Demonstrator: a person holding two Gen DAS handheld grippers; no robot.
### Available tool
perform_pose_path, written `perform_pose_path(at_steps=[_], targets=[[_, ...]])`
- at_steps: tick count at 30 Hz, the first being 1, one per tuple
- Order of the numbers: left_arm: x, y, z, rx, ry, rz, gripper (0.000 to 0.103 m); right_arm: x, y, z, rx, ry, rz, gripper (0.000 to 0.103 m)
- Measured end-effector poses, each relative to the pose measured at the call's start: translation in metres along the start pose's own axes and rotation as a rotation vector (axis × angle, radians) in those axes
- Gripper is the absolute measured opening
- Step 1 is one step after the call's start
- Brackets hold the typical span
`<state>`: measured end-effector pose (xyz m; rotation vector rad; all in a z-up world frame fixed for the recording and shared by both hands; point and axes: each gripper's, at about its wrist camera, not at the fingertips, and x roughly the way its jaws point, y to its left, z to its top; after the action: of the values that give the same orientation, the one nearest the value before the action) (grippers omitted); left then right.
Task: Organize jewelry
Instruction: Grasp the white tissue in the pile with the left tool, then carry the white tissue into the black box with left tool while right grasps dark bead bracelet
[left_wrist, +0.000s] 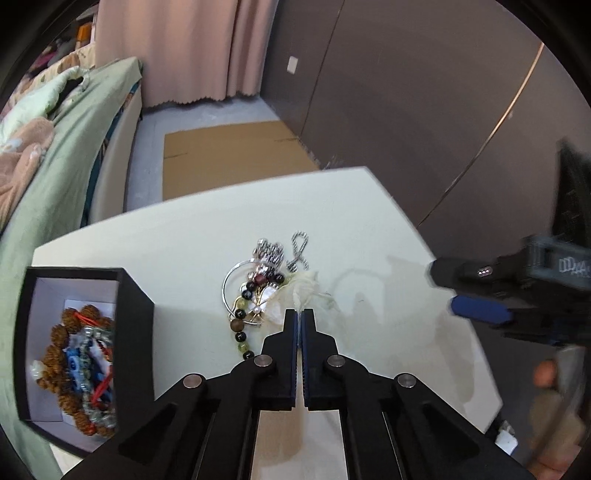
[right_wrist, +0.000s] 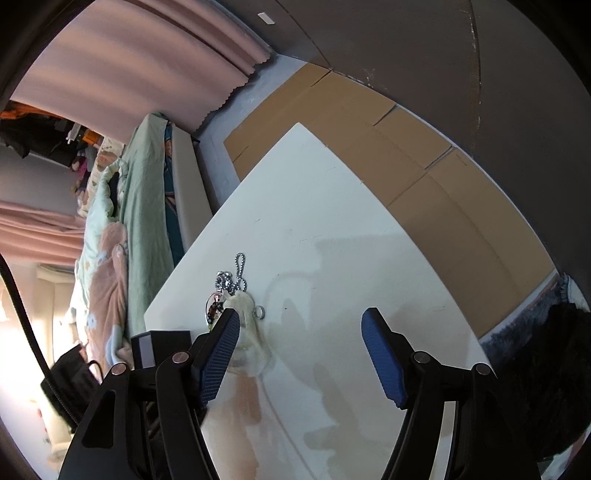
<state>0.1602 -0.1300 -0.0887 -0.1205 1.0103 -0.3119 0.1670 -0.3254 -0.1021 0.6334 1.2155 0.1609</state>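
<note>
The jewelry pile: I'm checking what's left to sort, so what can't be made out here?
- Left wrist view: the left gripper covers the cream pouch's near edge; whether it pinches anything is unclear.
- Black box: its wall hides part of the beads.
- Right wrist view: a gripper finger hides most of the pile; the ring is too small.

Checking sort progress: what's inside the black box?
The black box holds brown seed-bead strands, clear glass beads, blue pieces and red cord on white paper. Its near wall hides the right side of the contents.
</note>
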Motion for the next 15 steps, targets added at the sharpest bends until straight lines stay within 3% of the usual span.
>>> perform_pose_path(at_steps=[6,15], targets=[[-0.044,0.004,0.003,0.005,-0.085,-0.026,0.001,0.008,0.010,-0.002,-0.015,0.016,0.024,0.069],[-0.086,0.041,-0.001,-0.074,-0.176,-0.043,0.001,0.031,0.045,-0.019,-0.111,0.045,0.064,0.068]])
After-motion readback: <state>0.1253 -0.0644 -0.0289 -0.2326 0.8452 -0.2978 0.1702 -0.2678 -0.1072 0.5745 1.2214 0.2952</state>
